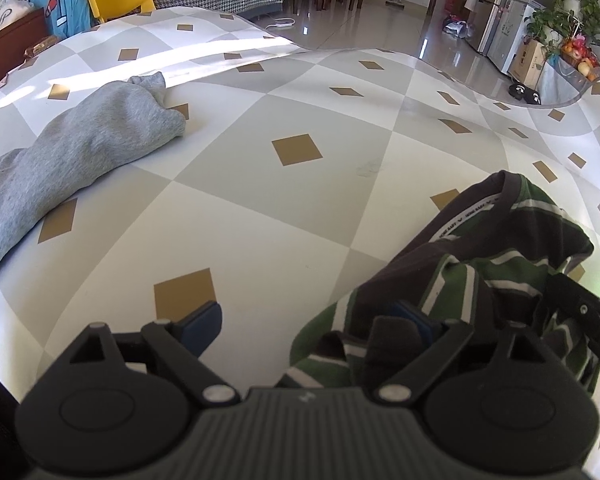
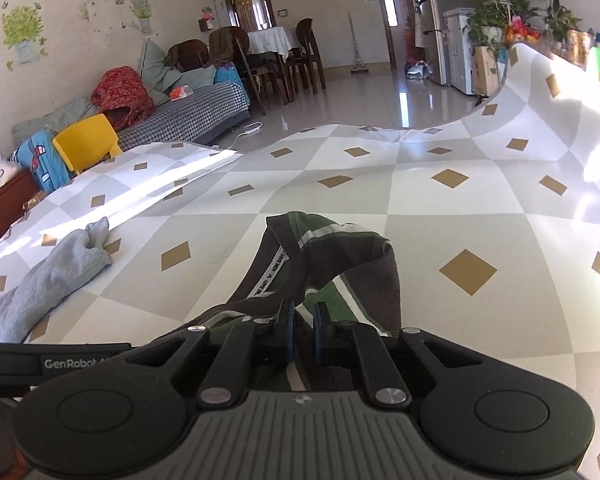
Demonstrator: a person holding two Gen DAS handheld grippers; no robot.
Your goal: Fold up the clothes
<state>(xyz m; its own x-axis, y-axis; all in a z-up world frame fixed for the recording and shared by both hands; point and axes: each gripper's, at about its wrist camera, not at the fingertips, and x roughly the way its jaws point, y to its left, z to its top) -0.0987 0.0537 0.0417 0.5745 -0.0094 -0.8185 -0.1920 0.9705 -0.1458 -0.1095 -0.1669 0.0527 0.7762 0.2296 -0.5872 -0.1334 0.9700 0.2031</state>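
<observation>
Surface: a table (image 1: 260,216) covered with a cloth of pale grey and white squares with small tan diamonds; its far edge curls up on the right side in the right wrist view.
Striped shirt (image 2: 332,264): a green, white and dark brown striped garment, lying bunched on the cloth close in front of both tools; its dark collar band with a white printed tape faces up and away. In the left wrist view it (image 1: 480,264) fills the lower right.
Grey garment (image 1: 72,160): a soft grey piece lying well apart from the striped shirt, stretched along the left side of the table, one end bunched toward the middle; also seen at the left in the right wrist view (image 2: 48,280).
Left tongs (image 1: 312,326): spread wide, gripping nothing. The left blue pad (image 1: 204,324) sits over bare cloth; the right pad is partly buried in a fold of the striped shirt, which drapes over it.
Right tongs (image 2: 302,330): clenched, the two blue pads nearly together with a fold of the striped shirt pinched between them. Its black body (image 1: 584,312) shows at the right edge of the left wrist view, against the shirt.
Background: a yellow chair (image 2: 86,142) past the table's far left corner, a sofa (image 2: 196,110) with piled bedding, a dining table with dark chairs (image 2: 276,56), a fridge (image 2: 444,20) and potted plants (image 2: 496,4) by the right wall, glossy floor tiles.
</observation>
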